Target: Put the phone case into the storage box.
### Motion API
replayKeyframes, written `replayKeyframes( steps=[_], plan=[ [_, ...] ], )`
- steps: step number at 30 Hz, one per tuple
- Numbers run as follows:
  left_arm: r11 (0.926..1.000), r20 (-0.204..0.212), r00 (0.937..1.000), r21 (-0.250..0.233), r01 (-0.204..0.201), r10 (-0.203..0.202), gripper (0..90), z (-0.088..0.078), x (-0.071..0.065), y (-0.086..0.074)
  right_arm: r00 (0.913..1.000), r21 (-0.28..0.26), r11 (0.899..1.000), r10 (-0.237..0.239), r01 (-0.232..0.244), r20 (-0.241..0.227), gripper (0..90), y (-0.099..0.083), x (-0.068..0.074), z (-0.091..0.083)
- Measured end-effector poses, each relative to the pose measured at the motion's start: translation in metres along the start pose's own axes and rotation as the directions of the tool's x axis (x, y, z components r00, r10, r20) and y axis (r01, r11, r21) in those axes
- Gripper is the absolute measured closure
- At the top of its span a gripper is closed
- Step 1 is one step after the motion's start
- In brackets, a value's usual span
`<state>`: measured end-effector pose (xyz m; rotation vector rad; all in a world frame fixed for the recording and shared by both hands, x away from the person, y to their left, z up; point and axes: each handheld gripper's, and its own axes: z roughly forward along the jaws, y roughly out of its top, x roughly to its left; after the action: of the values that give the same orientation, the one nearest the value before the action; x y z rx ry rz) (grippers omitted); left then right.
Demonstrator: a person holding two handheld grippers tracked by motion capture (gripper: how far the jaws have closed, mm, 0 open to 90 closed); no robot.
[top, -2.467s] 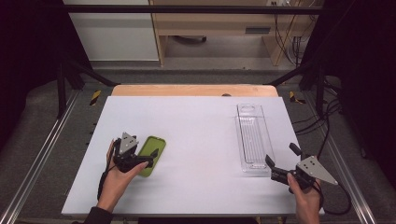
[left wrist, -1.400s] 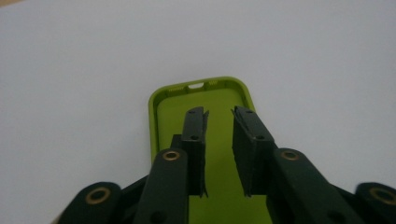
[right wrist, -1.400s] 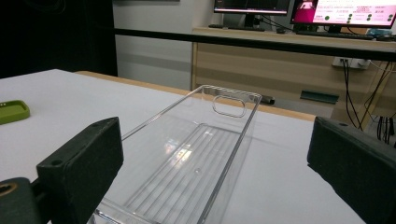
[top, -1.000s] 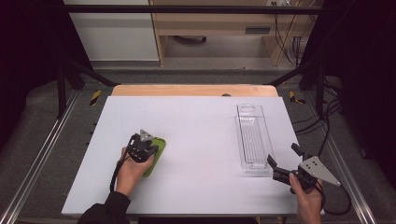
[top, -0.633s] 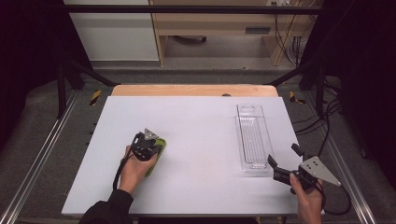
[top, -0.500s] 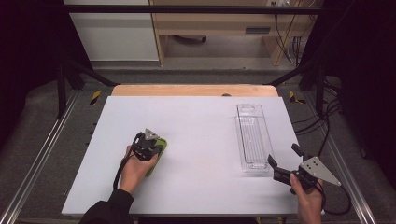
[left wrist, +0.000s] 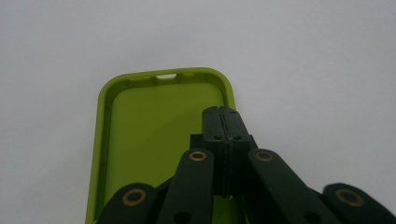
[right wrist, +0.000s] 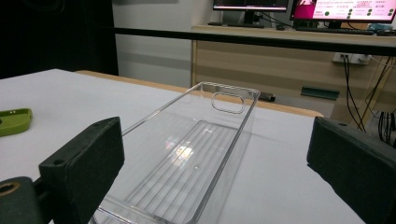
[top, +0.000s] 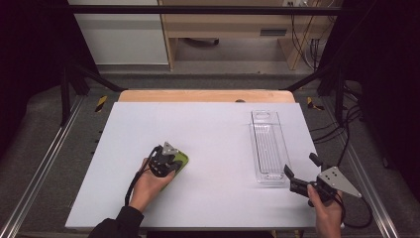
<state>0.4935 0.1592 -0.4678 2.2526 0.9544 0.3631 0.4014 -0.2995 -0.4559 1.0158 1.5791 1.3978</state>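
Note:
A lime green phone case (left wrist: 149, 130) lies hollow side up on the white table (top: 213, 129), left of centre. My left gripper (left wrist: 223, 116) points down into it, jaws shut flat against each other, tips by the case's right wall; I cannot tell whether they touch it. In the high view the left gripper (top: 166, 159) covers most of the case (top: 182, 159). Near the table's front right, my right gripper (top: 299, 166) stands open just short of a clear plastic tray (top: 267, 144). The right gripper view shows that tray (right wrist: 201, 154) empty beyond the wide-open jaws.
A wooden strip (top: 205, 95) edges the table's far side, with metal rails (top: 44, 163) along both flanks. Cables (top: 341, 129) hang off the right. A desk with monitors (right wrist: 299, 7) stands beyond. The green case's corner (right wrist: 14, 120) lies far left of the tray.
My left gripper has moved right from beside the case to over it, and its jaws have shut. The case has slid slightly right. The right gripper has stayed in place.

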Motion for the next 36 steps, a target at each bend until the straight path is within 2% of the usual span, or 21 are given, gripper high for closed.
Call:
replayKeyframes(
  steps=[5, 10, 20, 22, 23, 26, 27, 28, 36],
  plan=[
    [0.9991, 0.053, 0.9977, 0.003, -0.043, 0.043, 90.0, 0.002, -0.018, 0.002, 1.0000, 0.003, 1.000, 0.002, -0.002, -0.003, 4.4, 0.000, 0.000, 0.000],
    [0.9960, 0.100, 0.9911, 0.012, -0.089, 0.087, 90.0, 0.003, -0.033, 0.005, 1.0000, 0.004, 1.000, 0.001, -0.001, -0.003, 4.4, -0.001, 0.000, 0.000],
    [0.9845, 0.174, 0.9698, 0.007, -0.175, 0.171, 90.0, 0.007, -0.066, 0.009, 1.0000, 0.006, 1.000, 0.007, -0.007, -0.002, 4.3, -0.001, 0.000, 0.000],
    [0.9829, 0.186, 0.9659, 0.006, -0.184, 0.180, 90.0, 0.007, -0.071, 0.009, 1.0000, 0.006, 1.000, 0.006, -0.006, -0.001, 4.3, -0.001, 0.000, 0.000],
    [0.9829, 0.186, 0.9659, 0.006, -0.184, 0.180, 90.0, 0.007, -0.071, 0.009, 1.0000, 0.006, 1.000, 0.006, -0.006, -0.001, 4.3, -0.001, 0.000, 0.000],
    [0.9799, 0.204, 0.9594, 0.002, -0.200, 0.195, 90.0, 0.008, -0.079, 0.009, 1.0000, 0.005, 1.000, 0.005, -0.005, -0.001, 4.3, -0.001, 0.000, -0.001],
    [0.9799, 0.204, 0.9594, 0.002, -0.200, 0.195, 90.0, 0.008, -0.079, 0.009, 1.0000, 0.005, 1.000, 0.005, -0.005, -0.001, 4.3, -0.001, 0.000, -0.001],
    [0.9777, 0.212, 0.9555, 0.002, -0.210, 0.205, 90.0, 0.007, -0.082, 0.009, 1.0000, 0.005, 1.000, 0.006, -0.006, -0.001, 4.3, -0.001, 0.000, -0.001],
    [0.9712, 0.240, 0.9425, -0.006, -0.238, 0.233, 90.0, 0.007, -0.096, 0.008, 1.0000, 0.010, 1.000, 0.006, -0.006, -0.003, 4.3, -0.001, 0.000, 0.000]
  ],
)
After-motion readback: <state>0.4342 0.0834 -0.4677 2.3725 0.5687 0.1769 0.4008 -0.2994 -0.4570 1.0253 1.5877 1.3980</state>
